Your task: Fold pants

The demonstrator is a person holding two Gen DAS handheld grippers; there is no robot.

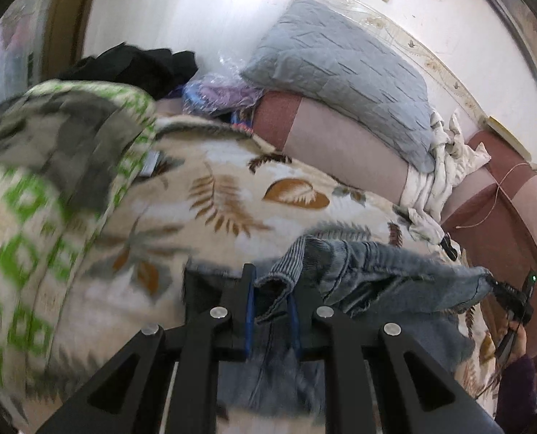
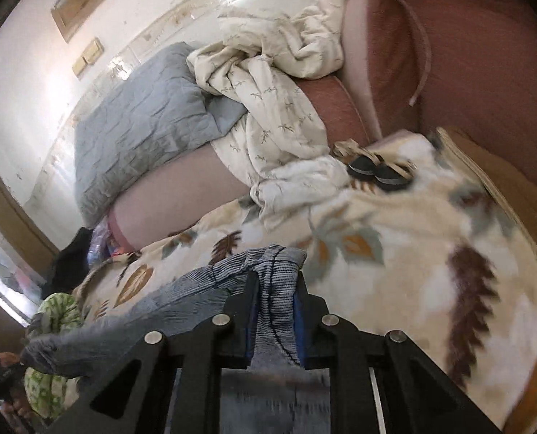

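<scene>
Blue denim pants [image 1: 377, 271] hang stretched between my two grippers above a leaf-patterned blanket [image 1: 232, 188]. In the left wrist view my left gripper [image 1: 274, 285] is shut on a hemmed edge of the denim, which bunches between its blue pads. At the far right of that view my right gripper [image 1: 511, 296] grips the other end, with a hand [image 1: 518, 340] behind it. In the right wrist view my right gripper [image 2: 275, 282] is shut on a ribbed fold of the pants [image 2: 196, 289]. The fabric runs off to my left gripper [image 2: 6, 379] at the lower left.
A grey quilted pillow [image 1: 341, 72] leans on a pink padded backrest [image 2: 467, 54]. A crumpled white sheet [image 2: 268, 108] and two black round items [image 2: 377, 173] lie at the blanket's far edge. A green-and-white bundle [image 1: 51, 181] and black clothing [image 1: 134, 65] sit on the left.
</scene>
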